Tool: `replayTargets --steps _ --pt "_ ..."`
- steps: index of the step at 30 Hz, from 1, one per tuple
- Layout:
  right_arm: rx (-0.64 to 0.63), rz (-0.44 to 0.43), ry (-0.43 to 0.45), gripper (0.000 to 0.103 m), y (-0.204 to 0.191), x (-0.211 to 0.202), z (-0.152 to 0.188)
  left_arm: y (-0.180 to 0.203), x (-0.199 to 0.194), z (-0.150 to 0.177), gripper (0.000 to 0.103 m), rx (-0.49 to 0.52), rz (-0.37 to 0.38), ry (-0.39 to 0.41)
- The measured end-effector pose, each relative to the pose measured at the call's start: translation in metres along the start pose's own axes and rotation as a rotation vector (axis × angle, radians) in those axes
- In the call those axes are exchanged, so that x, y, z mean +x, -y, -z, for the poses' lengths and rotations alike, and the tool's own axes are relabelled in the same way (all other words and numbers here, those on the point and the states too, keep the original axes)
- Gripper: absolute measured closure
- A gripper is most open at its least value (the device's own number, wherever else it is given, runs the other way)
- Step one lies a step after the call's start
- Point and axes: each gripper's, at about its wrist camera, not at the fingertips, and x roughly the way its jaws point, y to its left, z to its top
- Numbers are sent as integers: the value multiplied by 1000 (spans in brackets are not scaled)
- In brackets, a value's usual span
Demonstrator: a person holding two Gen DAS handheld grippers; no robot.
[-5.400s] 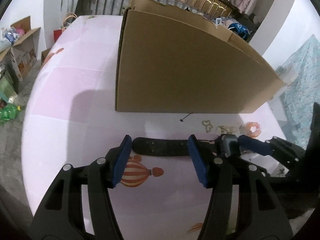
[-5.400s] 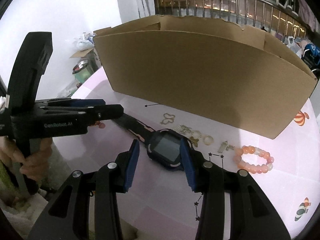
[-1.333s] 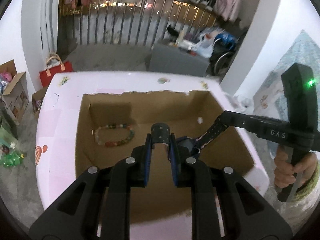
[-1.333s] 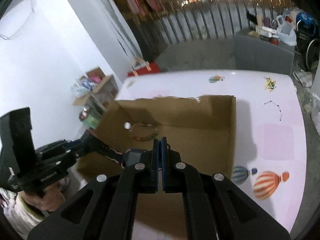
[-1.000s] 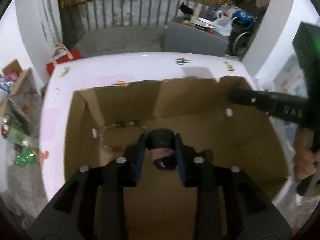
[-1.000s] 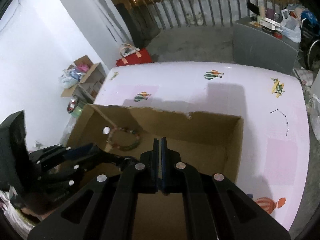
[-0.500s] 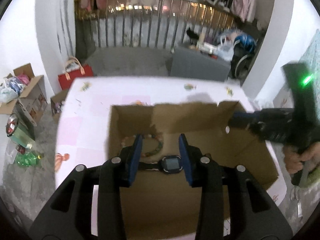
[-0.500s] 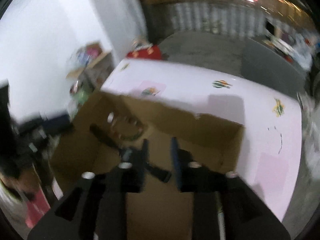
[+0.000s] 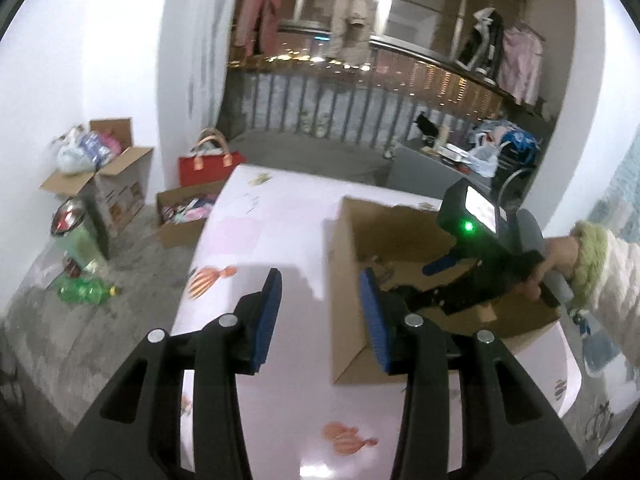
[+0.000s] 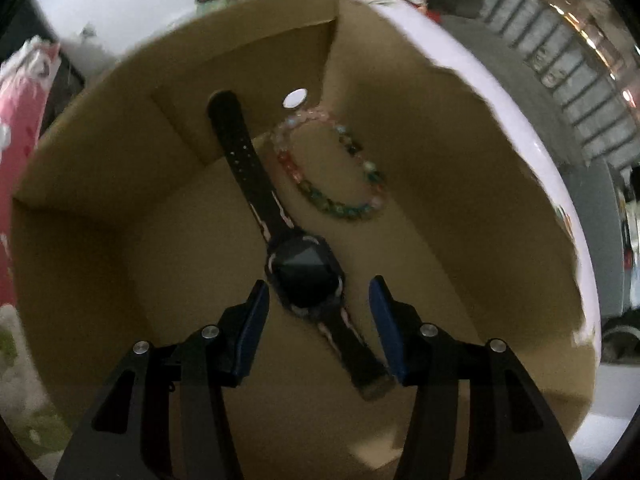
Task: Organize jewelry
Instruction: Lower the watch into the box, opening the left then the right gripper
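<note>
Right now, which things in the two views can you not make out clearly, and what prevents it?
- Left wrist view: the inside of the cardboard box is mostly hidden by the right gripper and the box wall.
- Right wrist view: the end of the watch strap passes behind the right gripper's finger.
- Right wrist view: the beaded bracelet is blurred; single beads are unclear.
- Left wrist view: the left gripper hides the table beneath it.

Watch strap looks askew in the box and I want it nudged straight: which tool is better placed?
Right. The right tool hangs open inside the cardboard box over the watch; the left tool is outside it.
</note>
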Motion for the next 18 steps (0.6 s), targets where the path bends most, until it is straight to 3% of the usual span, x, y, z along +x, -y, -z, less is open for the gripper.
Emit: replayTargets --steps 6,13,18 --pt "-53 3 -41 52 -4 20 -11 -38 7 25 64 -63 -44 -48" --pt "-77 -5 -57 57 0 22 -5 -57 19 28 64 -112 -34 -57" --pt "-99 74 -123 57 15 21 9 -61 27 31 64 -115 -19 -62"
